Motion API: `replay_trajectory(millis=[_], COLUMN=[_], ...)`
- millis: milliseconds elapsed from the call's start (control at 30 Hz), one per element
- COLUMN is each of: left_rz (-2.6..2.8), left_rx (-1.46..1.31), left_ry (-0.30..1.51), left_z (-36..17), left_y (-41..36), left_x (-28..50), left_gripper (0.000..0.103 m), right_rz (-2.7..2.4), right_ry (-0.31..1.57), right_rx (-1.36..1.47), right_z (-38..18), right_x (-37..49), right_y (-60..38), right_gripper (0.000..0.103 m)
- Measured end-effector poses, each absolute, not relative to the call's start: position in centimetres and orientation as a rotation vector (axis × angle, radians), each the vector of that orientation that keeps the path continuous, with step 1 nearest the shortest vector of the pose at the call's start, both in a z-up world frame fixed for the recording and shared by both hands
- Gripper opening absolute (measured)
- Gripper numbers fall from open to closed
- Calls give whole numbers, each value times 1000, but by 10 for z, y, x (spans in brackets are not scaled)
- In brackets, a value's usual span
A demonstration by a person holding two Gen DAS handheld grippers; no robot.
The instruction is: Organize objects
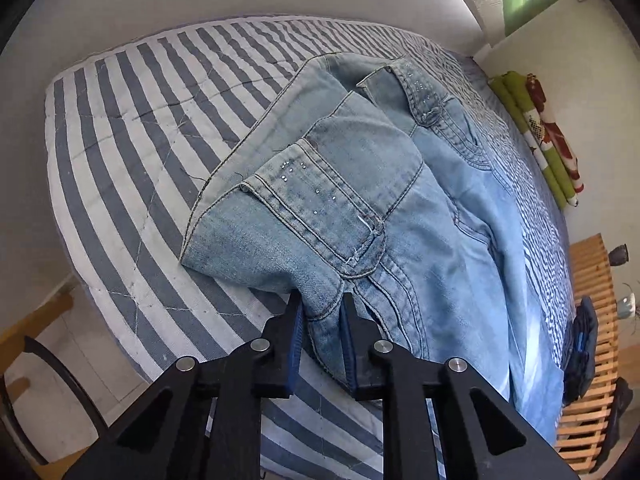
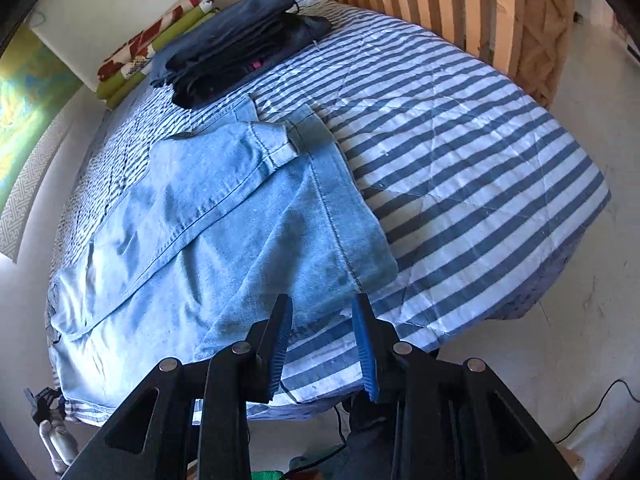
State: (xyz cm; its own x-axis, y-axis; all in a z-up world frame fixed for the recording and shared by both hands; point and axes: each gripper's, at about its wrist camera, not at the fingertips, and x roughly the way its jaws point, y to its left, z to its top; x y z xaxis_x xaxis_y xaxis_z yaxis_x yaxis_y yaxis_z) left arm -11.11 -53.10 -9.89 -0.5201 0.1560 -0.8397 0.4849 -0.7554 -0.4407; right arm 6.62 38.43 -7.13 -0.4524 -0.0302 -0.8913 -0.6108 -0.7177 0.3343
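Note:
Light blue jeans (image 1: 380, 200) lie spread on a bed with a blue-and-white striped quilt (image 1: 132, 128). In the left wrist view the waistband, set with small studs, faces me. My left gripper (image 1: 322, 300) is shut on a fold of denim at the near corner of the waist. In the right wrist view the legs of the jeans (image 2: 224, 216) stretch away over the quilt (image 2: 460, 168), one leg folded across the other. My right gripper (image 2: 324, 304) hovers over the near hem corner with its blue pads apart and nothing pinched between them.
A stack of dark folded clothes (image 2: 240, 52) sits near the slatted wooden headboard (image 2: 460, 8). A green and red patterned roll (image 2: 140, 56) lies along the wall side. A chair (image 1: 52, 364) stands beside the bed. Cables (image 2: 600, 404) trail on the floor.

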Motion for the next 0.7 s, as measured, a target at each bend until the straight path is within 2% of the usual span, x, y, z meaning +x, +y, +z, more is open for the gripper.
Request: replay_trajectory(millis=[133, 267, 533, 600, 700], left_rz=[-2417, -2439, -2469, -2476, -2499], left_rx=[1370, 1333, 1243, 1230, 1199], left_ry=[973, 961, 1015, 1023, 1042], left_z=[-82, -66, -36, -29, -14], left_y=[-537, -543, -563, -567, -574], left_x=[-104, -99, -86, -82, -75], left_gripper=[15, 14, 13, 12, 12], right_rz=[2163, 2168, 2180, 2178, 2249], right_ry=[1107, 1319, 1338, 1327, 1236], right_rx=[-1396, -1377, -1402, -1366, -1296], right_z=[-81, -89, -110, -109, -85], right_x=[75, 72, 46, 46, 52], right_y=[389, 387, 355, 353, 348], right_gripper=[28, 33, 32, 11, 8])
